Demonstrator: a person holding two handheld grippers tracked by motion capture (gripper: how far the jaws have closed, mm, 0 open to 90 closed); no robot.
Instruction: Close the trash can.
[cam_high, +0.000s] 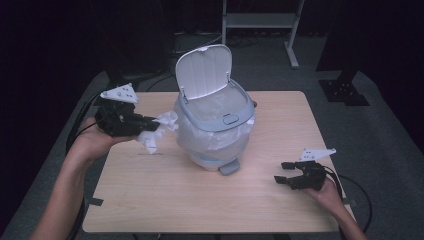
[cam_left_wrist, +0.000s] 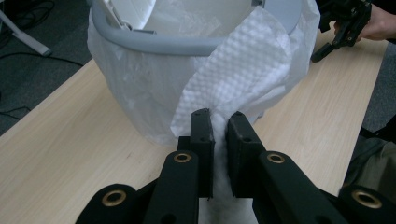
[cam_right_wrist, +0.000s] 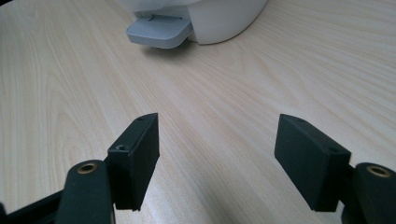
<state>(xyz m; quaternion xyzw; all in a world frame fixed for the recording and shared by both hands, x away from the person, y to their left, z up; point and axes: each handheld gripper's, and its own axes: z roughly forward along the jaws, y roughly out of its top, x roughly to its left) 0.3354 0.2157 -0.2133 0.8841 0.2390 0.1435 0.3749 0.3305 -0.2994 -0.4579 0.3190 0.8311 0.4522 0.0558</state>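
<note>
A small white pedal bin (cam_high: 216, 131) with a grey rim and a plastic liner stands mid-table, its lid (cam_high: 204, 70) raised. My left gripper (cam_high: 150, 123) is held above the table to the bin's left, shut on a crumpled white paper towel (cam_high: 159, 129). In the left gripper view the paper towel (cam_left_wrist: 243, 74) fans out from between the jaws toward the bin's grey rim (cam_left_wrist: 154, 43). My right gripper (cam_high: 283, 173) rests near the table's front right with its jaws open and nothing between them; ahead of it lies the bin's grey pedal (cam_right_wrist: 160, 32).
The light wooden table (cam_high: 165, 200) has bare surface in front of the bin. A white metal stand (cam_high: 260, 22) is on the floor behind the table, and black cables (cam_high: 80, 120) trail off the left side.
</note>
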